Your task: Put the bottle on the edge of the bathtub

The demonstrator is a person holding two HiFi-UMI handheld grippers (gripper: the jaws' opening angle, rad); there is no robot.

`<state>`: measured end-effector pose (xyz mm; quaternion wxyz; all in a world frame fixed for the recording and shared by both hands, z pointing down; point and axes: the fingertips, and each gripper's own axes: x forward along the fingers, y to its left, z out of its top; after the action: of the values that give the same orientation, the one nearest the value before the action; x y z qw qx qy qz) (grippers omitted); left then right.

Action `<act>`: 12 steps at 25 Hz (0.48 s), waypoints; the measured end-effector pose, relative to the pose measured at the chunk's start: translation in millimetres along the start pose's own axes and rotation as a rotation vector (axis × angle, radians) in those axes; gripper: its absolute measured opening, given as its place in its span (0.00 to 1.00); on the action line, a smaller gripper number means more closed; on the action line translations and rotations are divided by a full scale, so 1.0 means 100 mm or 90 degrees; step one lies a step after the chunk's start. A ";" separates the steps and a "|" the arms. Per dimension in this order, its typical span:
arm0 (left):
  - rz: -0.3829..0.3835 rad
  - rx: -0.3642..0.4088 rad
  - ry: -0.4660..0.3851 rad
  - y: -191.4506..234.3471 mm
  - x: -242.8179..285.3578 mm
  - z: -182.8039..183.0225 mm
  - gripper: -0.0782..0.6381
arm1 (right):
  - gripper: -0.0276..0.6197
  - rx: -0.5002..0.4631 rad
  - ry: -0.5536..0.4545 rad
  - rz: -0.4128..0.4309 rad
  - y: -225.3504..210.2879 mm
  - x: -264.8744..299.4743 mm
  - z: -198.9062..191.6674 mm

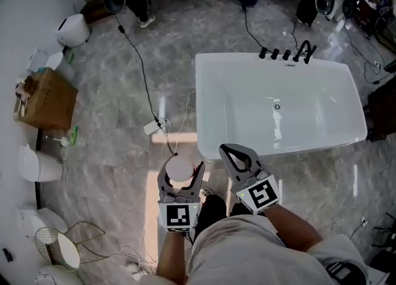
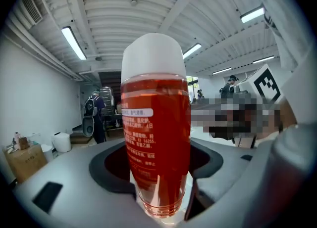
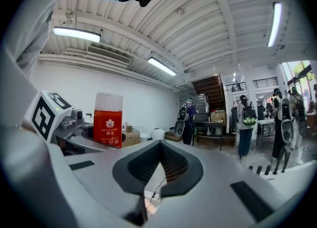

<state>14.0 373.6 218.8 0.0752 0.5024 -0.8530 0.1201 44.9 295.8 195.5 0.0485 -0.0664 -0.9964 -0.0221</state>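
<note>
The left claw [image 1: 180, 167] clamps a red shampoo bottle [image 2: 156, 143] with a white cap. It holds the bottle upright over the marble floor [image 1: 111, 123]. Just to its right, the right claw [image 1: 233, 152] is pinched closed on nothing, beside the near rim of the white bathtub [image 1: 202, 104].

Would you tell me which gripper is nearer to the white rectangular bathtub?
Right. The right gripper overlaps the white bathtub's near edge; the left gripper is over the floor, left of its corner.
</note>
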 end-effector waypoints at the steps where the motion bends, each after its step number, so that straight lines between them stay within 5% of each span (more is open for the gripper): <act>1: -0.016 0.003 -0.003 0.07 0.06 0.00 0.54 | 0.05 -0.003 0.002 -0.014 -0.02 0.06 0.00; 12: -0.158 0.007 -0.034 0.12 0.93 0.19 0.54 | 0.05 0.015 0.015 -0.169 -0.67 0.27 0.02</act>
<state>-41.9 296.6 222.4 0.0639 0.6077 -0.7851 0.1011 9.4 233.1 193.8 0.0579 0.0671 -0.9959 -0.0178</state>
